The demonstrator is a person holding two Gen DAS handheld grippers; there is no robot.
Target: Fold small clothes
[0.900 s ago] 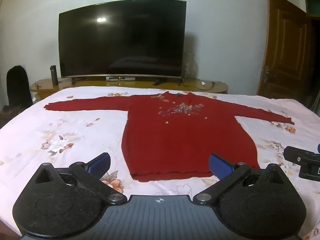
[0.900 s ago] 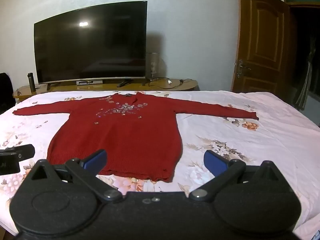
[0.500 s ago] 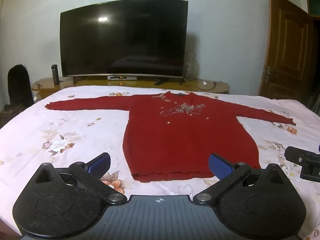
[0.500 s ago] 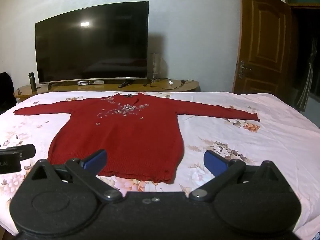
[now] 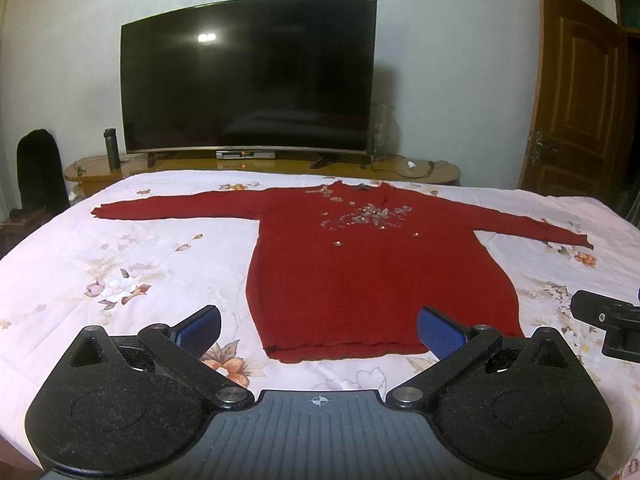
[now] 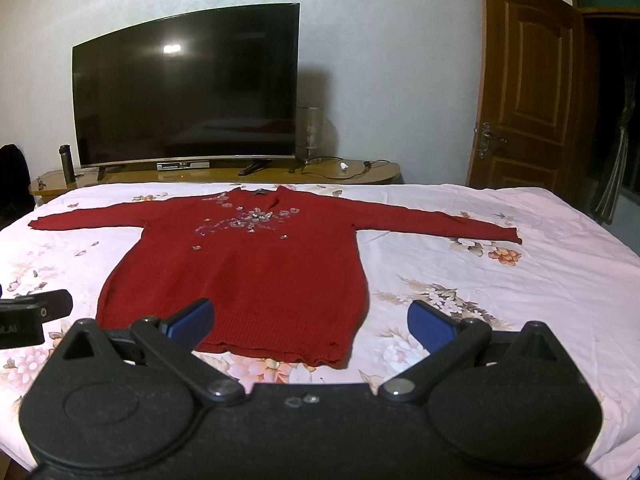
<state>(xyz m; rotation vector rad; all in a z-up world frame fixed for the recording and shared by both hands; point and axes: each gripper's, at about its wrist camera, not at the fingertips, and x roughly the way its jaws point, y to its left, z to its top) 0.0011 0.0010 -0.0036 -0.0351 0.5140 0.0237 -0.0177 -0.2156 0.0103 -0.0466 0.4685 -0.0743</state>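
Lying flat on the bed [image 5: 80,264], the red sweater [image 5: 372,276] looks soft, limp; take a sleeve cuff. Left hand-held gripper [image 5: 319,326] and right hand-held gripper [image 6: 310,322] gape wide, empty.

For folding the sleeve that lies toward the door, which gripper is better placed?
Probably the right gripper: open and empty, nearer the door-side sleeve of the red sweater. The left gripper is also open.
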